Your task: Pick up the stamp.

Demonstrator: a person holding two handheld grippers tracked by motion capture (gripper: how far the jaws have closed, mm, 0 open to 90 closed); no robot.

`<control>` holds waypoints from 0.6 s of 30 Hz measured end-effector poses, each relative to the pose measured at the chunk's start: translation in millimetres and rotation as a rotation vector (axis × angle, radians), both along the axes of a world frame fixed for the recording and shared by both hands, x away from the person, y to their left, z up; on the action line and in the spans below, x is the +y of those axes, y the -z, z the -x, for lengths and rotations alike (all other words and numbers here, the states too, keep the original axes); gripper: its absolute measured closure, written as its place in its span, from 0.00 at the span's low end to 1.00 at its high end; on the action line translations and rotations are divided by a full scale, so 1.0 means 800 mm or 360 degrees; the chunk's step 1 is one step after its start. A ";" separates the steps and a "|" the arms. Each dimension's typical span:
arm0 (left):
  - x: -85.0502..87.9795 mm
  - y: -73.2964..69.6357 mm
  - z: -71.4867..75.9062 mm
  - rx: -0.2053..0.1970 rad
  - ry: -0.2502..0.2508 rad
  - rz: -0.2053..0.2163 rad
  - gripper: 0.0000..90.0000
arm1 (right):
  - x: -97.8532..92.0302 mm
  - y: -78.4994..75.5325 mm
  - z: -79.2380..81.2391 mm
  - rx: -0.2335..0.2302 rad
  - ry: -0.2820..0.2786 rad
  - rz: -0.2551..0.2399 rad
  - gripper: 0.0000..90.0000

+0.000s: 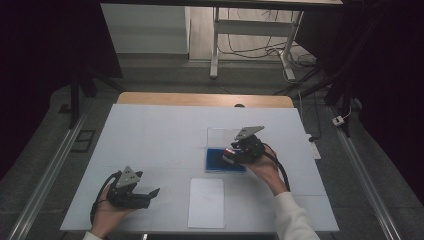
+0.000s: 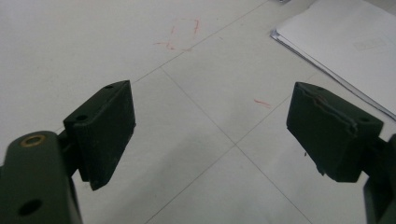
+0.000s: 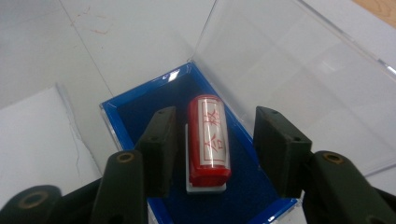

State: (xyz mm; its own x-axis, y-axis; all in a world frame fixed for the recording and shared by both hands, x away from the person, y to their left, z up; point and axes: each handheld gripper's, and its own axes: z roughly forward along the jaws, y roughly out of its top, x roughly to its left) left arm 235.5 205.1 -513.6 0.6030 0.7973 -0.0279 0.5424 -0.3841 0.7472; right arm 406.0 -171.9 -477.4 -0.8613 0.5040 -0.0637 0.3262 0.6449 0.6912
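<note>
The person's right hand reached in over the open blue-lined case with a clear hinged lid, tipping the right gripper down into it. Its half-open jaws straddled the red cylindrical stamp with white lettering, which lay between them; the left pad looked almost against it. The left gripper rested wide open over the white table.

High view overhead, facing forward, gripper views close, sharing table
</note>
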 end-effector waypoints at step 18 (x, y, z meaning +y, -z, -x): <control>0.002 0.000 0.000 -0.0003 -0.0013 -0.0003 0.17 | 0.004 0.004 -0.001 0.0038 -0.0030 0.0035 0.76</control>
State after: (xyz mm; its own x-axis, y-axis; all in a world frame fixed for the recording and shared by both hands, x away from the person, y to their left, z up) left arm 235.4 207.0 -513.5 0.5964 0.8023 -0.0254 0.5444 -0.3810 0.7473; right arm 406.8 -168.8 -480.6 -0.8722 0.4862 -0.0539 0.3301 0.6662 0.6688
